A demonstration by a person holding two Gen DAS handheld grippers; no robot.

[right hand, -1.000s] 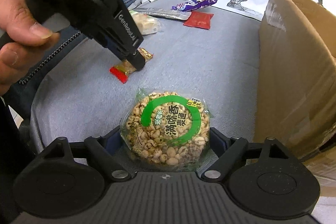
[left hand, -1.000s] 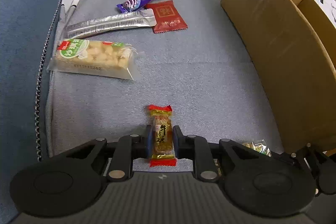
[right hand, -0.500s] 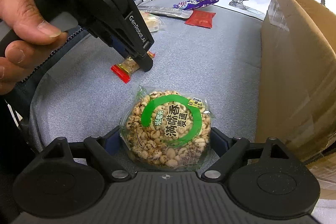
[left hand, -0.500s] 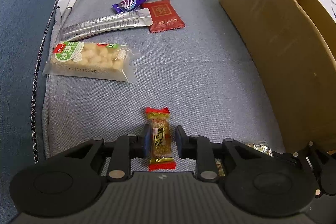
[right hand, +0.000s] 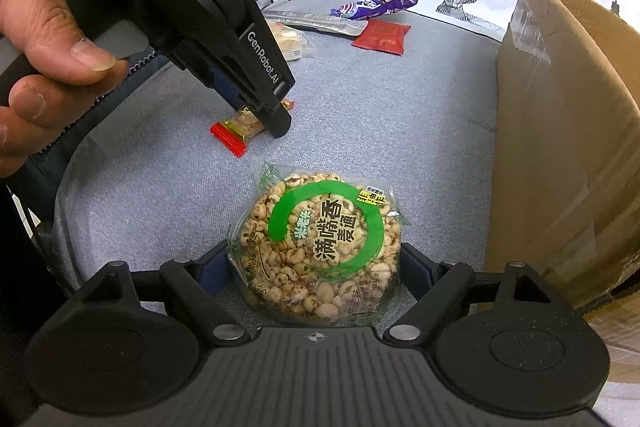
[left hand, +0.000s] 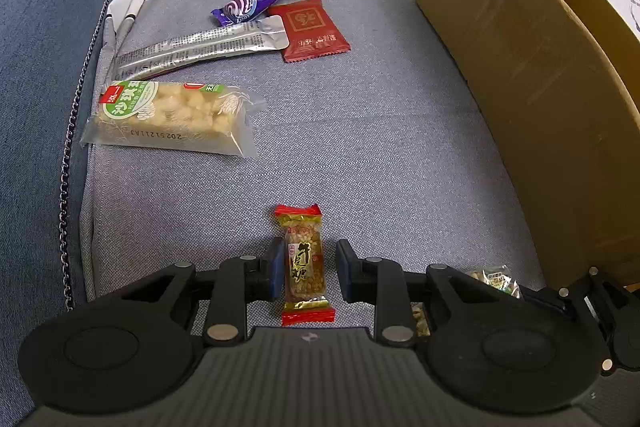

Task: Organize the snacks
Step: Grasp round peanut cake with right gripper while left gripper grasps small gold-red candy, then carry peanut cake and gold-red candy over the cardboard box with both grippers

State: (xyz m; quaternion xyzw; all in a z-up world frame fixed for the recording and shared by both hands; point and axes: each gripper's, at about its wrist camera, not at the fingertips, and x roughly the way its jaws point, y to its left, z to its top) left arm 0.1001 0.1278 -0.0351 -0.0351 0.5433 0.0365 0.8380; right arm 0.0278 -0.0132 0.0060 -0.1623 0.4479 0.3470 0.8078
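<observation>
Red-ended peanut candy [left hand: 305, 269] freed, left gripper [left hand: 305, 274] jaws now parted wider

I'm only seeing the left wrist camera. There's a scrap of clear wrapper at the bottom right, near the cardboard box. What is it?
Observer: A round puffed-grain packet with a green ring on its label. It lies on the cushion between the right gripper's pads.
Operator: Is that gripper squeezing it?
Observer: The wrapper reaches both pads. I cannot tell whether they press on it.
Operator: How does my left gripper look from that side?
Observer: A hand holds the left gripper. Its near finger hides the middle of the peanut candy, so only the red ends show.
</observation>
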